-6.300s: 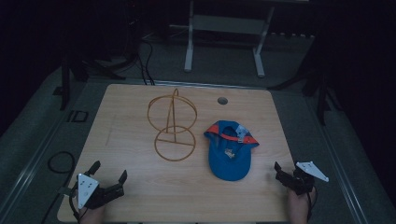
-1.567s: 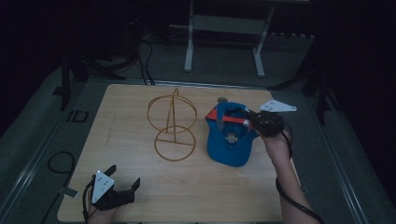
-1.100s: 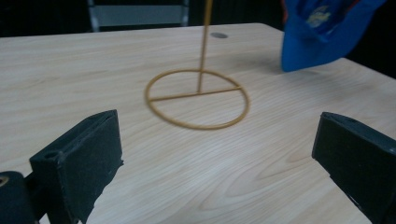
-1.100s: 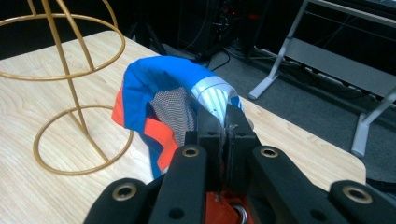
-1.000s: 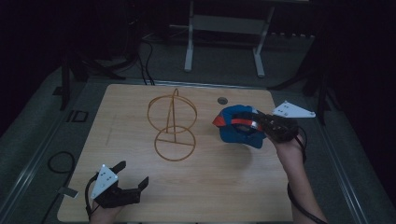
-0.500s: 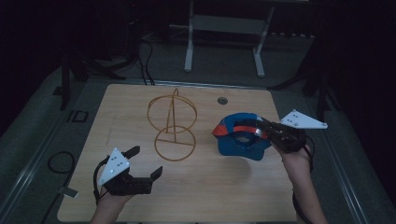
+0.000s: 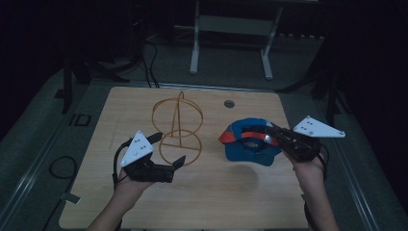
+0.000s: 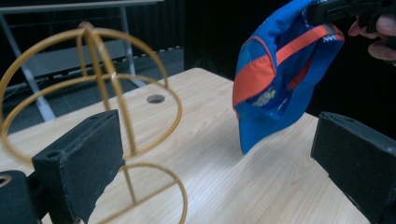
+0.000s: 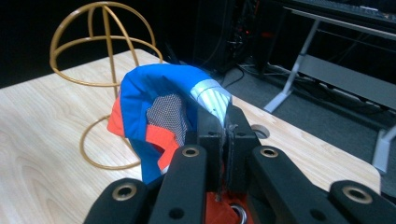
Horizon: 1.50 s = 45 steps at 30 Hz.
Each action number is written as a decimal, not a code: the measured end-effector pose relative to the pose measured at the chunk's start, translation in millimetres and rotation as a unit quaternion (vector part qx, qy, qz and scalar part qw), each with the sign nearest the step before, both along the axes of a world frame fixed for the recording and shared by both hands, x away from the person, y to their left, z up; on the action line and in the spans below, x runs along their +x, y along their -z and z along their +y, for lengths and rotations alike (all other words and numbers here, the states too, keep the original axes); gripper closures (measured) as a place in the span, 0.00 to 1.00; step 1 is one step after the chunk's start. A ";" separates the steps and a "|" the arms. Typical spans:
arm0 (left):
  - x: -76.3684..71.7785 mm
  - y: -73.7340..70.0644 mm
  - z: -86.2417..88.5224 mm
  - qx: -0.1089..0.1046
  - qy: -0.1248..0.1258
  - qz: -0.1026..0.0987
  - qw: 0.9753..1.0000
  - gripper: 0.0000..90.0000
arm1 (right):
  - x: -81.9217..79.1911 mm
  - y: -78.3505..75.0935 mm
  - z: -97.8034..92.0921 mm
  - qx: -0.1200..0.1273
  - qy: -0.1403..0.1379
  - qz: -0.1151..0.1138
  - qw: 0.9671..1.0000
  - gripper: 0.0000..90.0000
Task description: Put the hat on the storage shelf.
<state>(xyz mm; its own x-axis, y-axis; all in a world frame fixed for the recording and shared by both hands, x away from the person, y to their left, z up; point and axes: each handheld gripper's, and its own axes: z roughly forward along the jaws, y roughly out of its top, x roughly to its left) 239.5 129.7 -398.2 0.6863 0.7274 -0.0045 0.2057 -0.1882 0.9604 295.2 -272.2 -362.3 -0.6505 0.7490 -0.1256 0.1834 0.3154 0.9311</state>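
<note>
Jaws of the left gripper (image 7: pixel 169 150) stand spread at the near left, beside the wire stand (image 7: pixel 178 126). Farther right, the right gripper (image 7: pixel 269 134) clamps the blue cap (image 7: pixel 248 144), lifted above the tabletop (image 7: pixel 240 202).

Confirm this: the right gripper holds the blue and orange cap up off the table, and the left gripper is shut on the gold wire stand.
Not quite. The left gripper is open, its jaws apart beside the gold wire stand, as the left gripper view shows. The right gripper does hold the blue and orange cap up.
</note>
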 end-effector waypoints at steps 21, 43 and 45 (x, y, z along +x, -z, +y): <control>35.2 -7.9 -75.3 0.028 0.067 0.013 0.997 0.15 | -22.4 -3.3 16.9 -0.002 -0.043 -0.009 0.999 0.97; 64.2 -13.5 -125.6 0.057 0.098 0.037 0.993 0.62 | -27.9 0.8 22.3 -0.007 -0.057 -0.010 0.998 0.97; 65.2 -12.8 -127.8 0.065 0.095 0.038 0.993 0.63 | -27.9 1.2 22.5 -0.007 -0.058 -0.011 0.998 0.97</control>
<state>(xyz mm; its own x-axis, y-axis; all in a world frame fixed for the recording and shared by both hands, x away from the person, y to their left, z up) 304.7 1.9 -385.4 0.8124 0.5826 0.0238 0.2250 -0.3509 0.9090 267.2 -249.7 -363.4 -0.7301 0.6664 -0.1510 0.1247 0.3472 0.9295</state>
